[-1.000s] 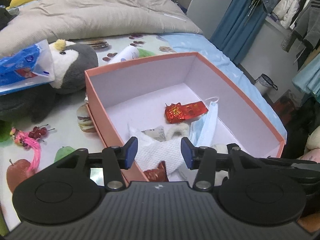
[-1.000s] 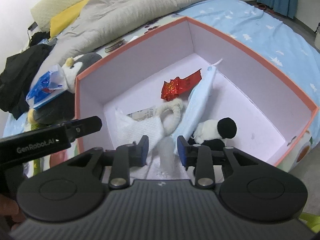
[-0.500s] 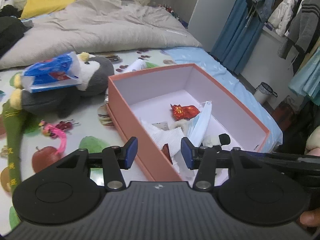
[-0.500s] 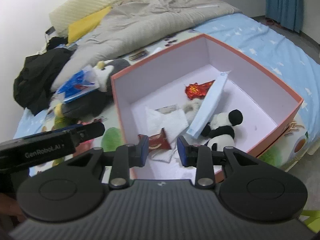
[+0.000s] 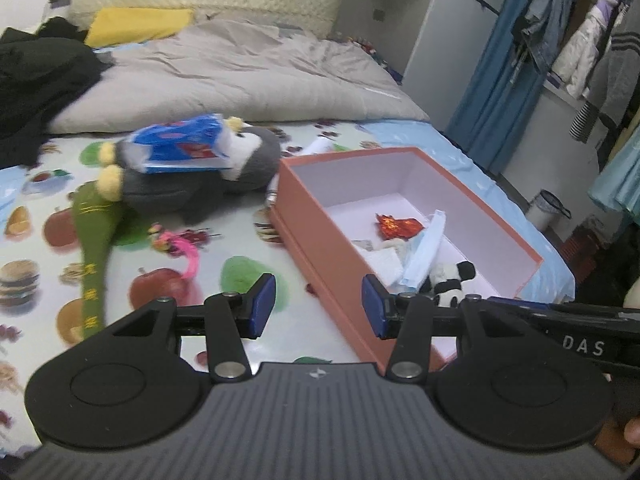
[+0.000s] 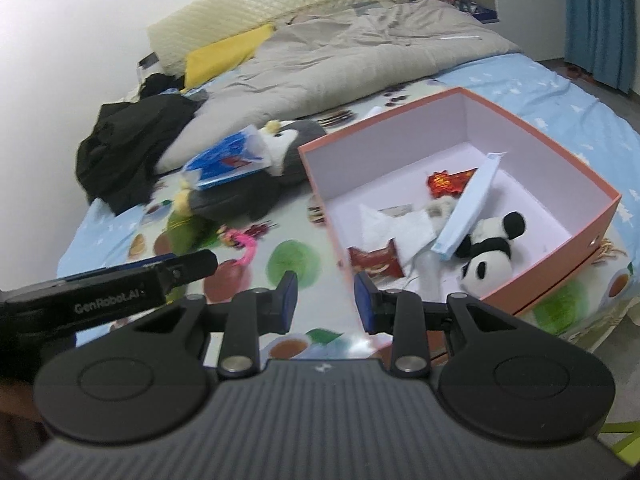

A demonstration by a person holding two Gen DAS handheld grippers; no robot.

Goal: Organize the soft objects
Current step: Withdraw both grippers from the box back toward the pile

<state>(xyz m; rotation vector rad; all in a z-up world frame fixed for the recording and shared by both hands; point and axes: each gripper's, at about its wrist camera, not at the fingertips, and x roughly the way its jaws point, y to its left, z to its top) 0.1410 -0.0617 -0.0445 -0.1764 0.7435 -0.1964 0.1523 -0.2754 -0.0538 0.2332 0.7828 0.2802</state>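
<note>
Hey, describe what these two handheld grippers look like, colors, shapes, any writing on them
Both match: the left gripper and right gripper have matte black ribbed bodies, two round discs, silver pivot screws, black linkage arms and blue finger pads. Side bars carry white lettering: "GenRobot.AI" and "DAS".

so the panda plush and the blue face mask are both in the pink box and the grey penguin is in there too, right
Not quite. The panda plush and blue face mask are in the pink box, but the grey penguin lies outside it on the bed, left of the box, as the right wrist view shows.
</note>
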